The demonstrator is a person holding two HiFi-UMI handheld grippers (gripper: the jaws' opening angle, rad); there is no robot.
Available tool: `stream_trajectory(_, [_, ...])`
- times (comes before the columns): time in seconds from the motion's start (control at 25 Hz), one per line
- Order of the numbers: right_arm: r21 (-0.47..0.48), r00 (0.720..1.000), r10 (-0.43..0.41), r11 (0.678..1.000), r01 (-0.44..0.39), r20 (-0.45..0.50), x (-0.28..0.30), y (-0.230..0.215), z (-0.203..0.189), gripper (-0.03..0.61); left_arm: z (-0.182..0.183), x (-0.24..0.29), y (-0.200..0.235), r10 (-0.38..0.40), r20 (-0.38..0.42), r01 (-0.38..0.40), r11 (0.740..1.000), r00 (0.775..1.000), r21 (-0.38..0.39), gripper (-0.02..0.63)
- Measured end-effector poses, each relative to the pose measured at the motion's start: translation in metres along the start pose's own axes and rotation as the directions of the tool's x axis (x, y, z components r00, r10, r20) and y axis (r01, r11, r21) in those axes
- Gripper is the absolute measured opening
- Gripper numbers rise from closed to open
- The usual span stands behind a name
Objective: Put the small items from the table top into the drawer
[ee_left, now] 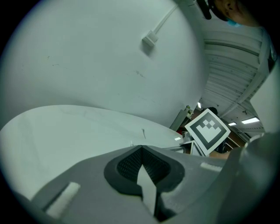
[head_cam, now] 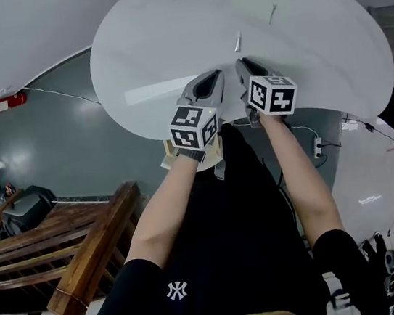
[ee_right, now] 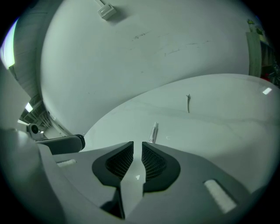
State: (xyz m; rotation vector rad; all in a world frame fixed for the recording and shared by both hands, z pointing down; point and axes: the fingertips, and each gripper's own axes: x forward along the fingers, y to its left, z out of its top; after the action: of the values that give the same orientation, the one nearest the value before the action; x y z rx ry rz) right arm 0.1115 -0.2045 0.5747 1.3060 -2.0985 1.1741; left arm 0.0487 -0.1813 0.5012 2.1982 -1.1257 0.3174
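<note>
Too small to identify surely, the slim white tube (ee_right: 153,132) lies just beyond your right gripper (ee_right: 137,145)'s parted, empty jaws; your left gripper (ee_left: 141,148)'s jaws are closed.

Head view looks steeply down; both gripper views skim the table (head_cam: 166,47).

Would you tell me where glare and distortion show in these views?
Head view: fisheye bends the round white table top; a glare streak near its left edge. Left gripper view: black vignetted corners. Right gripper view: likewise, glare spot far right.
</note>
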Motion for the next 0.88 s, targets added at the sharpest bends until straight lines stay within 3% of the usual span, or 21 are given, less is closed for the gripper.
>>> stream_trajectory(0.56, [-0.038,0.993,-0.077,0.997,0.074,-0.085,0.043,-0.04,0.016,0.153,0.009,0.032,0.016,0.044,-0.012,-0.044,0.999,0.999,-0.025,0.001])
stream_trajectory(0.88, [-0.15,0.983,-0.133,0.982,0.114,-0.123,0.058,-0.038,0.018,0.163,0.012,0.031,0.022,0.067,-0.012,-0.067,0.997,0.998,-0.03,0.001])
